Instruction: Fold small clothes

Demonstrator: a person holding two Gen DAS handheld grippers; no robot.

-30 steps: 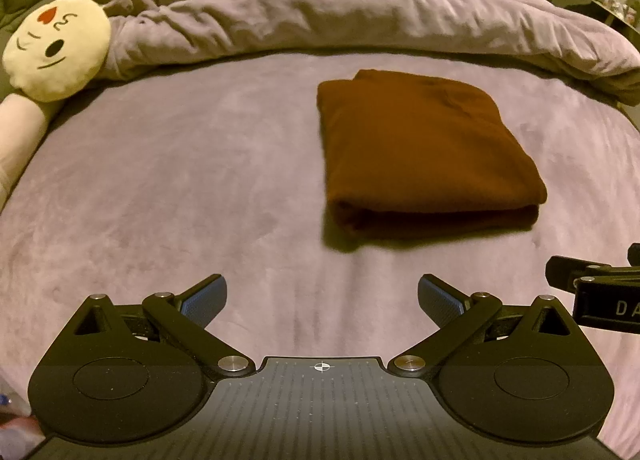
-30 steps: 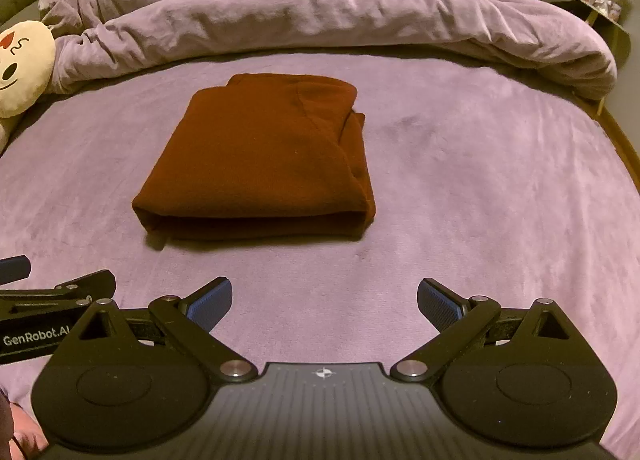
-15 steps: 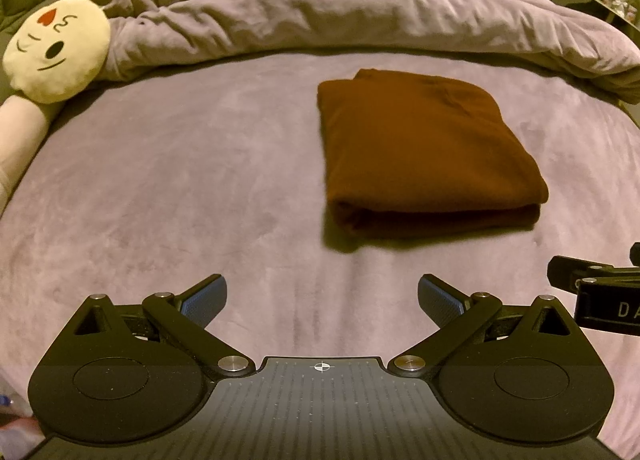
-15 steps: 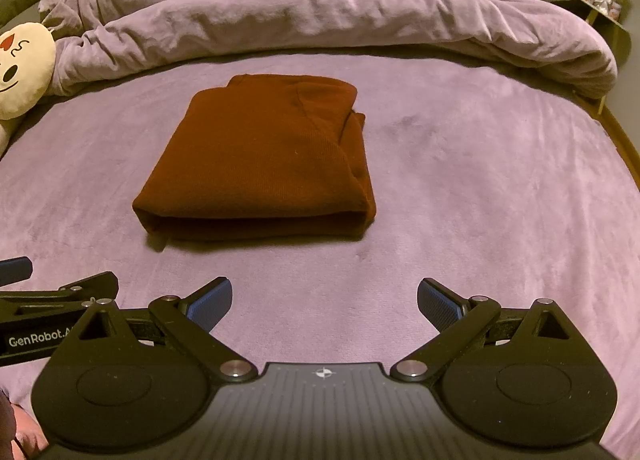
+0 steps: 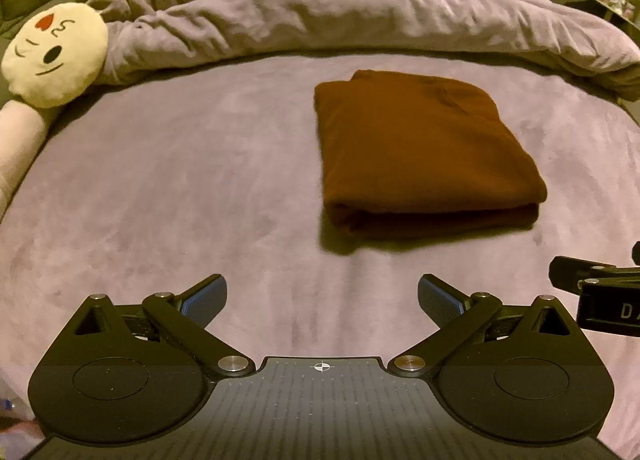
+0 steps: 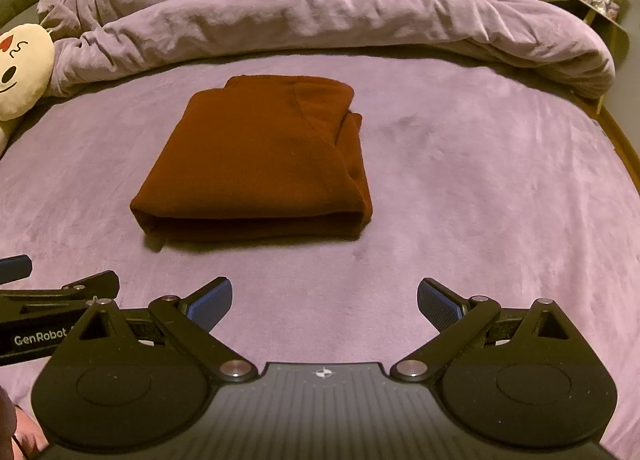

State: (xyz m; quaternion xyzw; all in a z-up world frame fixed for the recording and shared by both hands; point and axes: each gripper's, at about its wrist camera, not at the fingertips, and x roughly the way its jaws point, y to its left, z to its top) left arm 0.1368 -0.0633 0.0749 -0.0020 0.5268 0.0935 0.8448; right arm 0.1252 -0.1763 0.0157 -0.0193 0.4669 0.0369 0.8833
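Note:
A brown garment [image 5: 420, 152] lies folded into a thick rectangle on the purple bed sheet [image 5: 180, 188]; it also shows in the right wrist view [image 6: 260, 160]. My left gripper [image 5: 322, 300] is open and empty, held back from the garment's near left edge. My right gripper [image 6: 324, 302] is open and empty, held back from the garment's near right corner. Neither gripper touches the cloth. Each gripper shows at the edge of the other's view.
A bunched purple duvet [image 5: 340, 16] runs along the far side of the bed. A cream plush toy [image 5: 52, 56] with a face lies at the far left. A small side table [image 6: 604, 8] stands past the bed's right edge.

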